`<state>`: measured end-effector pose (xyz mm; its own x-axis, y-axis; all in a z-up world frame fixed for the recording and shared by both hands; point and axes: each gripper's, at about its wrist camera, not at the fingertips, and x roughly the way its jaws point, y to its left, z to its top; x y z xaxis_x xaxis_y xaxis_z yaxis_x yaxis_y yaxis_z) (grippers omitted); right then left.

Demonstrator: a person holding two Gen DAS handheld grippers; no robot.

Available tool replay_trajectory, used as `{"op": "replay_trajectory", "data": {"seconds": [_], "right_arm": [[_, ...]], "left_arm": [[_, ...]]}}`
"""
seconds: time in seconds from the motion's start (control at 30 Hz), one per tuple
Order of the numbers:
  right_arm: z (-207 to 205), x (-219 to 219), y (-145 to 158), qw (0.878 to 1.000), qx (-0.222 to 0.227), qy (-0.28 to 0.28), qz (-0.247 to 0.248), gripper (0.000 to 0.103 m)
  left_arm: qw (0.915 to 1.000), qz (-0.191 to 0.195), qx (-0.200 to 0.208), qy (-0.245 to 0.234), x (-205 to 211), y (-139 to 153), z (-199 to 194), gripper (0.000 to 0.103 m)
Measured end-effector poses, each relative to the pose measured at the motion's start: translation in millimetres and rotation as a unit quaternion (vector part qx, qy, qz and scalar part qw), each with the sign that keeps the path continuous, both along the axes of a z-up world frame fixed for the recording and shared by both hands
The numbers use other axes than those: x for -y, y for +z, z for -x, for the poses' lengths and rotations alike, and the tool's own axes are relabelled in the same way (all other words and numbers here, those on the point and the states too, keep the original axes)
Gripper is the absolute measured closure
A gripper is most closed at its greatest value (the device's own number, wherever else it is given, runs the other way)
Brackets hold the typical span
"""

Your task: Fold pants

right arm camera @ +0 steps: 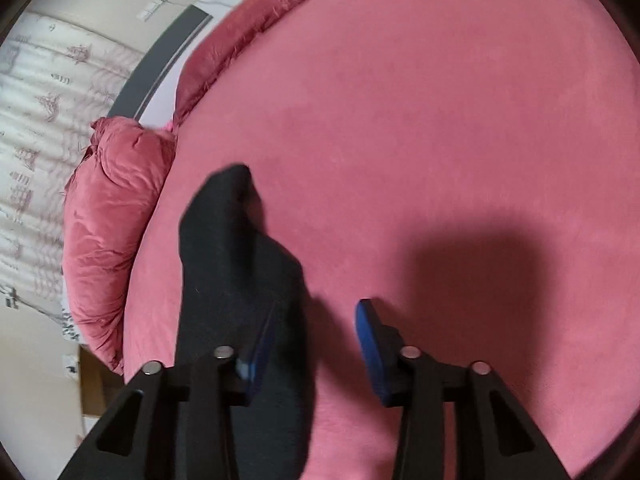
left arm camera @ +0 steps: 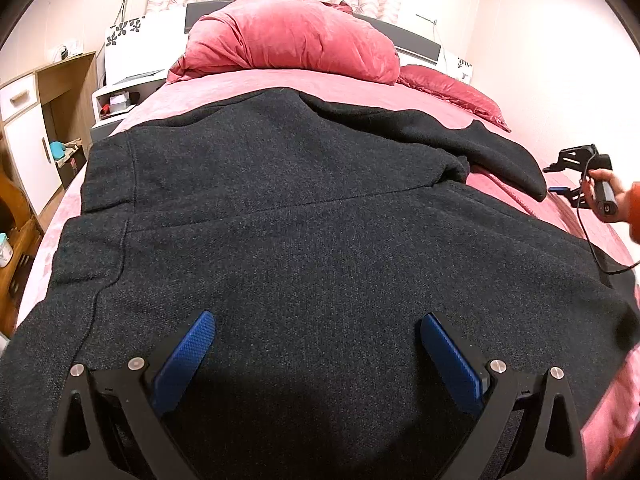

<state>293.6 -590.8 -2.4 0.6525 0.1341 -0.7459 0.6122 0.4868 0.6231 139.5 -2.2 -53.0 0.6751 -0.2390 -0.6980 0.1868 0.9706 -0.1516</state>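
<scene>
Left gripper (left arm camera: 318, 334) — jaws apart, empty — hovers over dark pants (left arm camera: 312, 220) spread across the pink bed (right arm camera: 440, 120); right gripper (right arm camera: 316, 344), parted, holds nothing — folding barely begun.

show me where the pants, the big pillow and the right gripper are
pants (left arm camera: 304, 240), left wrist view, middle of the dark fabric.
pillow (left arm camera: 292, 40), left wrist view, centre of the red bulge.
right gripper (right arm camera: 316, 340), right wrist view, gap midway between its blue fingertips.
</scene>
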Motion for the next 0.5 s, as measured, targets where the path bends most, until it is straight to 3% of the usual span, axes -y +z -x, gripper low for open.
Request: {"op": "replay_trajectory", "data": {"seconds": [0.1,0.23,0.27,0.33,0.43,0.5], "right_arm": [[-14.4,-2.0,-13.1,0.999,0.019,0.025,-0.021,0.062],[-45.1,-9.5,-29.0,0.992,0.075,0.043,-0.089,0.063],[-54.7,-12.1,-32.6,0.991,0.078,0.044,-0.098,0.076],[-64.3,-14.3,-30.4,0.994,0.069,0.031,-0.074,0.090],[-60.5,-15.3,-4.3,0.992,0.114,0.012,-0.047,0.093],[-47.0,-10.1,33.1,0.989,0.147,0.007,-0.008,0.093]], "left_arm": [[0.9998,0.004,-0.020,-0.005,-0.4,7.0,-3.3,0.001],[0.9960,0.081,-0.037,0.003,-21.1,25.2,-8.2,0.002],[0.9951,0.092,-0.034,0.017,-27.7,30.0,-11.5,0.002],[0.9929,0.103,-0.030,0.052,-42.0,36.3,-21.7,0.002],[0.9880,0.125,-0.033,0.084,-59.2,39.3,-38.9,0.002],[0.9857,0.133,-0.036,0.096,-66.6,39.0,-49.8,0.002]]}}
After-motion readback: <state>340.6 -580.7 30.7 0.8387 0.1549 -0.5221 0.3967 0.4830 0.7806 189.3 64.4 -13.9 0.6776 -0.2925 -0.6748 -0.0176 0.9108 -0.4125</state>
